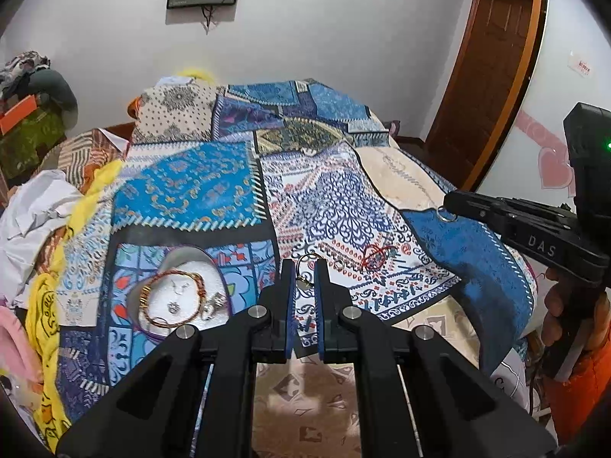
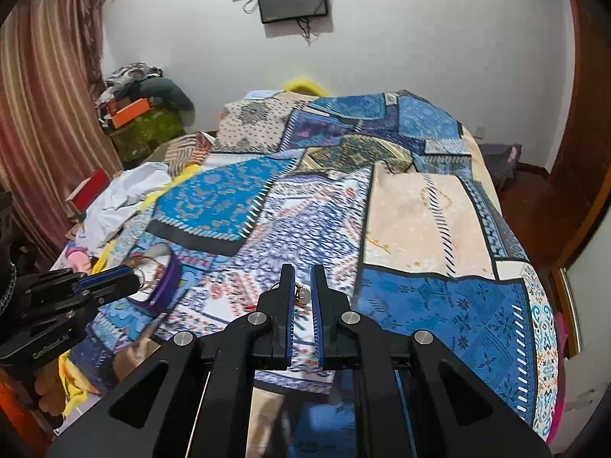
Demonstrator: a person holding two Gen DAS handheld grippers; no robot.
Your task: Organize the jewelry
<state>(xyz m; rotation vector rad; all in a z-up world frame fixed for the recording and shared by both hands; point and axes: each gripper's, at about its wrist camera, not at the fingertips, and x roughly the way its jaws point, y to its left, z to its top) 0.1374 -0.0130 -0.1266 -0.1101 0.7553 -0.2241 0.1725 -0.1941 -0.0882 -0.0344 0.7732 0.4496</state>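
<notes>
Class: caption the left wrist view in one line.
Left gripper above patterned quilt, earring between its fingers, jewelry tray to the left.

White raised letters "DAS" are read on the black body of the right gripper, as seen from the left wrist view. A line of small pale lettering is printed on the black body of the left gripper, seen from the right wrist view; it is too blurred to be read with certainty. Small red marks stand on a white sticker on the wall; they cannot be read.
</notes>
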